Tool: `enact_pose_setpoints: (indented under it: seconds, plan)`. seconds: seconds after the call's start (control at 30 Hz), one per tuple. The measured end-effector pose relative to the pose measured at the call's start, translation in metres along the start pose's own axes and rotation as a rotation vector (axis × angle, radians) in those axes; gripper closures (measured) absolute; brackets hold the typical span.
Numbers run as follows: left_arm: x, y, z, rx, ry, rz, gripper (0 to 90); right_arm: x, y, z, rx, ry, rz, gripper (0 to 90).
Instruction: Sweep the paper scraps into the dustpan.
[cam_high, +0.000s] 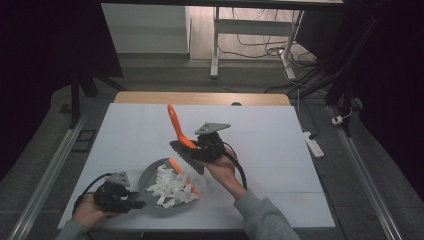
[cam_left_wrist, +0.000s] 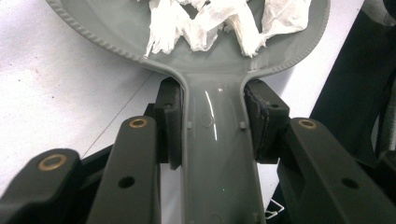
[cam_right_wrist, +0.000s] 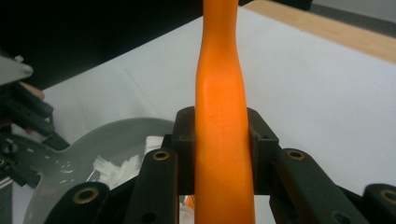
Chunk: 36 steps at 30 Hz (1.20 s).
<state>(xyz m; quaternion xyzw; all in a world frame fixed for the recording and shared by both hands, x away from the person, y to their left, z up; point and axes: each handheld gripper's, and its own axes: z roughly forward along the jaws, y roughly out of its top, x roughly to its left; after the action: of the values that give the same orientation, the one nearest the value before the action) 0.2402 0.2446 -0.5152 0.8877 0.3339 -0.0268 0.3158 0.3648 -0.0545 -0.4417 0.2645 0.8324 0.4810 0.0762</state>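
Orange brush (cam_high: 176, 131): my right gripper (cam_high: 209, 145) holds it tight by the handle, near the middle of the table (cam_high: 280, 150), with the dark bristles low and the handle sticking up and away from me.
Grey dustpan (cam_high: 150, 176): my left gripper (cam_high: 131, 202) is clamped on its handle, close to the table's near edge, towards the left corner.
White paper bits (cam_high: 172, 187): they sit in a heap inside the dustpan.
Step, I think: sweep the last bits in and keep the heap from spilling.
How to do it well: I would keep the dustpan flat and pressed to the table, so nothing slides under its lip. I would bring the brush down softly at the pan's open side and pull in short, light strokes. Hard strokes could flick paper out.
Left gripper view: both pads (cam_left_wrist: 170, 121) squeeze the dustpan's handle (cam_left_wrist: 217, 154) just below the bowl; the high view is too far off to show that.
Right gripper view: the brush handle (cam_right_wrist: 222, 121) stands straight between the jaws.
High view: it shows the bristles, which the right gripper view hides.
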Motion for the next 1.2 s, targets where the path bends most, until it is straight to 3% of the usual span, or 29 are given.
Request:
enact_pose_setpoints:
  seconds: [0.17,0.47,0.57,0.7,0.83,1.03,1.13,1.2]
  plan:
    - [0.000,0.000,0.000,-0.001,-0.002,-0.001,61.5,-0.011,-0.005,-0.005,-0.007,-0.020,0.017,70.3]
    - [-0.001,0.000,0.001,0.001,-0.007,0.010,61.5,-0.030,-0.026,0.002,0.072,-0.090,0.035,70.3]
    - [-0.001,0.000,0.001,0.000,-0.009,0.008,61.5,-0.034,-0.028,0.003,0.043,-0.047,0.085,70.3]
    - [-0.001,0.000,0.001,0.000,-0.010,0.008,61.5,-0.035,-0.020,-0.009,-0.026,-0.023,0.097,70.3]
    - [-0.001,0.000,0.001,0.002,-0.009,0.009,61.4,-0.041,-0.019,-0.021,-0.049,-0.041,0.110,70.3]
    - [-0.001,0.001,0.001,0.001,-0.007,0.009,61.4,-0.055,-0.034,-0.021,0.058,-0.198,0.061,70.3]
    - [-0.001,0.001,0.001,0.001,-0.007,0.008,61.5,-0.062,-0.044,-0.013,0.105,-0.208,0.087,70.3]
    - [-0.001,0.001,0.001,0.001,-0.009,0.009,61.5,-0.061,-0.046,-0.010,0.114,-0.191,0.095,70.3]
